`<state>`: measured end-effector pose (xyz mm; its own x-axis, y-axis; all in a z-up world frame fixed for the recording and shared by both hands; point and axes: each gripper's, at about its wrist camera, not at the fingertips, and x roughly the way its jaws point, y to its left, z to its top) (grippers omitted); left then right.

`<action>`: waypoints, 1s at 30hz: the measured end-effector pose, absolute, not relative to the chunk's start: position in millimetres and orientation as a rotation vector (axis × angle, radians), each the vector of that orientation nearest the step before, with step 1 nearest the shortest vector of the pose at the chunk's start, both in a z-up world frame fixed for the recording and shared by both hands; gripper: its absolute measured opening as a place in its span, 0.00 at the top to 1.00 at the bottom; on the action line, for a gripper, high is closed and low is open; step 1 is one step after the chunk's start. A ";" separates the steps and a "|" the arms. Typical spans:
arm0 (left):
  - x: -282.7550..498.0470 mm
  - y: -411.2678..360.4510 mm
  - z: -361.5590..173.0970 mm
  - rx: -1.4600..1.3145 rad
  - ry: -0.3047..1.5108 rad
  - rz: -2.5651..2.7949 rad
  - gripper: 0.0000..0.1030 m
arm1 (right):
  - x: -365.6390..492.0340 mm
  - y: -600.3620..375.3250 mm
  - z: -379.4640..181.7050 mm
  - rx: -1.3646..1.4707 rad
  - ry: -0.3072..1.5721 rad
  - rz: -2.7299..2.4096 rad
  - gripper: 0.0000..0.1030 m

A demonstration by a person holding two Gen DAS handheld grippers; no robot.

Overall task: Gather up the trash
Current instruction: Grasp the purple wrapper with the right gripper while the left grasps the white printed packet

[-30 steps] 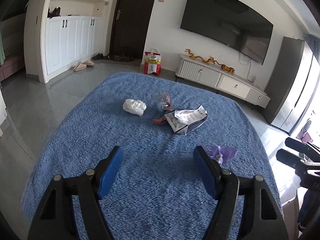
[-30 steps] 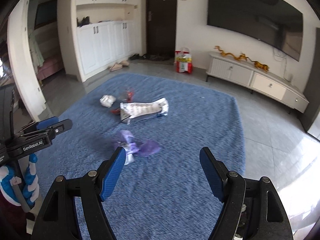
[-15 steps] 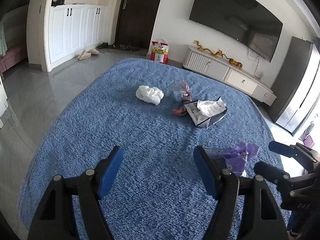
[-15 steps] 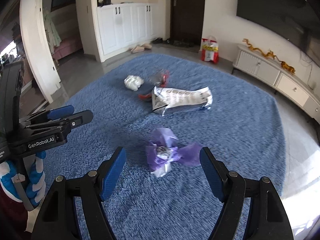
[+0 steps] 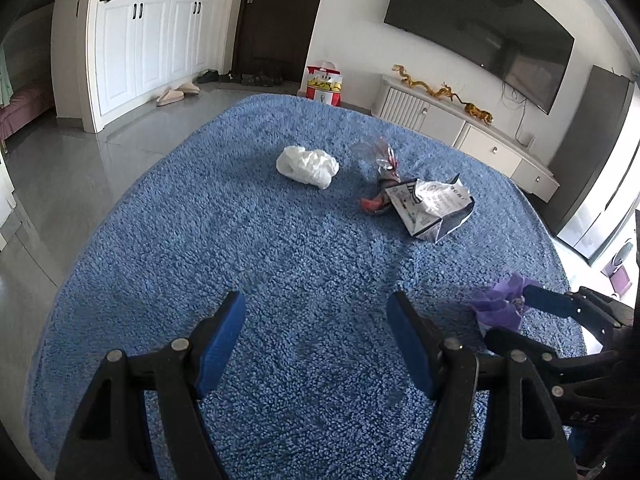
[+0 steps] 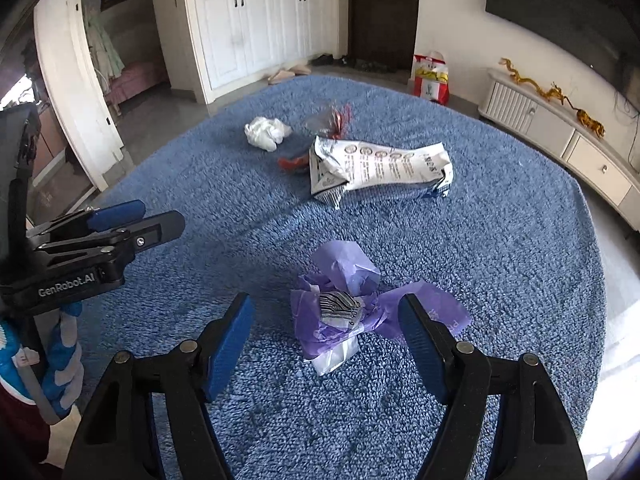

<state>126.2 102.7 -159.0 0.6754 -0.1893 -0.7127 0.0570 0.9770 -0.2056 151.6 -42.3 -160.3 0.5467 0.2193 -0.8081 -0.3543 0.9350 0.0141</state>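
Trash lies on a blue rug (image 5: 200, 240). A crumpled purple wrapper (image 6: 352, 304) lies between the open fingers of my right gripper (image 6: 326, 320); it also shows in the left wrist view (image 5: 500, 308). Farther off lie a white-and-silver snack bag (image 6: 380, 168) (image 5: 432, 204), a white crumpled wad (image 6: 266, 132) (image 5: 306, 166) and a red and clear wrapper (image 6: 334, 118) (image 5: 380, 160). My left gripper (image 5: 316, 332) is open and empty above bare rug, and shows at the left of the right wrist view (image 6: 136, 224).
Grey tiled floor (image 5: 60, 160) surrounds the rug. A white TV cabinet (image 5: 460, 128) stands along the far right wall under a wall TV. White cupboards (image 5: 152, 52), a dark door and a red shopping bag (image 5: 324, 84) stand at the back.
Both grippers have moved forward and lower over the rug. The right gripper has closed in on the purple wrapper, which now lies between its open fingers.
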 end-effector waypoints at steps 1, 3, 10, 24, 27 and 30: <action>126.7 102.3 -159.7 -0.169 0.820 -0.138 0.31 | 152.9 -42.5 -162.7 -0.156 0.937 0.342 0.35; 127.9 101.9 -160.1 -0.165 0.823 -0.136 0.31 | 154.7 -43.5 -166.8 -0.155 0.944 0.340 0.41; 133.4 99.2 -164.6 -0.156 0.843 -0.131 0.31 | 158.5 -50.5 -171.0 -0.138 0.943 0.340 0.51; 138.9 88.9 -165.7 -0.125 0.869 -0.134 0.31 | 158.3 -64.6 -166.0 -0.082 0.915 0.370 0.59; 141.9 86.1 -164.1 -0.137 0.875 -0.161 0.31 | 155.5 -70.9 -163.5 -0.069 0.903 0.368 0.59; 148.9 81.2 -161.5 -0.168 0.880 -0.220 0.31 | 153.0 -79.8 -159.6 -0.054 0.885 0.361 0.59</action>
